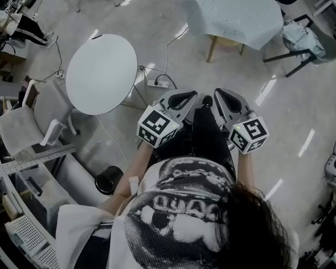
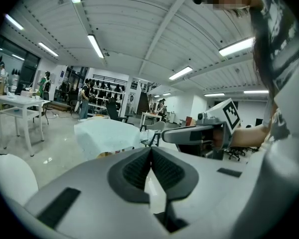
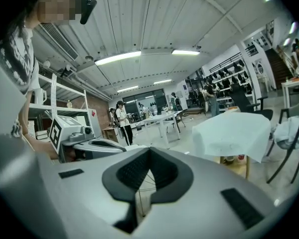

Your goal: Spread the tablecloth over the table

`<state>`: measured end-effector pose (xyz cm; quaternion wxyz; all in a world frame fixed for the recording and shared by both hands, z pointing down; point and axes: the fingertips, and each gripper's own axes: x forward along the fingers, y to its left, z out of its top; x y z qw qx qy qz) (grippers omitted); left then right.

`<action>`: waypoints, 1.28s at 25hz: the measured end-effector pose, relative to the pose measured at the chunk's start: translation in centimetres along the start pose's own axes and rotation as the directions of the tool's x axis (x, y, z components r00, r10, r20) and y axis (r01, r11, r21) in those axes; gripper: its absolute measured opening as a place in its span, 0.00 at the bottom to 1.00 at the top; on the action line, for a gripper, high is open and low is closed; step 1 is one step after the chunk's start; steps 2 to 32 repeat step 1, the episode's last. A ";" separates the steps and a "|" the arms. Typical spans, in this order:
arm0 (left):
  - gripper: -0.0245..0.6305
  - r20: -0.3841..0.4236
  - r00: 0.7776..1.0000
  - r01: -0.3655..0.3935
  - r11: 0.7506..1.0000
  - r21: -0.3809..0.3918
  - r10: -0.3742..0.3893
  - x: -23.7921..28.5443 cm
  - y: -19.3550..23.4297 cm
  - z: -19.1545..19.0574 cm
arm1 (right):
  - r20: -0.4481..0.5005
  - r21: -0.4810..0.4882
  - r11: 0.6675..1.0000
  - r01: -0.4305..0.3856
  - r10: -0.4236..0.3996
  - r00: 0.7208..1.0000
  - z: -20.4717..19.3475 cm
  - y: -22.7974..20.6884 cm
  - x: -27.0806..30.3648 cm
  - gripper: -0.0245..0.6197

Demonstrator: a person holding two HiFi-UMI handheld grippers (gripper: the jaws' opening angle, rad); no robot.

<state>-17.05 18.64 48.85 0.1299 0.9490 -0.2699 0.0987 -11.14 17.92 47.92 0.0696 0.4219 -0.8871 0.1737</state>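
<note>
A table draped in a pale tablecloth (image 1: 231,11) stands on the floor some way ahead of me. The same tablecloth (image 2: 107,133) shows beyond the left jaws, and in the right gripper view the tablecloth (image 3: 234,132) hangs over the table's edges. My left gripper (image 1: 186,96) and right gripper (image 1: 220,96) are side by side at waist height, pointing toward that table and well short of it. Both are shut with nothing between the pads. In its own view the left gripper (image 2: 150,152) is closed tip to tip, and so is the right gripper (image 3: 148,154).
A round white table (image 1: 101,73) stands to my left, with a power strip (image 1: 157,84) and cables on the floor beside it. A chair with a cloth bundle (image 1: 301,40) sits right of the covered table. A black bin (image 1: 108,179) and a white chair (image 1: 31,122) are near left.
</note>
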 end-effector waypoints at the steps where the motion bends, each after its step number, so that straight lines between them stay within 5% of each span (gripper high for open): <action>1: 0.06 -0.001 1.000 0.002 1.000 0.001 -0.002 0.0 -0.1 -0.1 | 0.001 0.001 1.000 0.001 -0.001 1.000 0.0 0.0 0.0 0.03; 32: 0.06 -0.001 1.000 0.002 1.000 0.001 -0.002 0.0 -0.1 -0.1 | 0.001 0.001 1.000 0.001 -0.001 1.000 0.0 0.0 0.0 0.03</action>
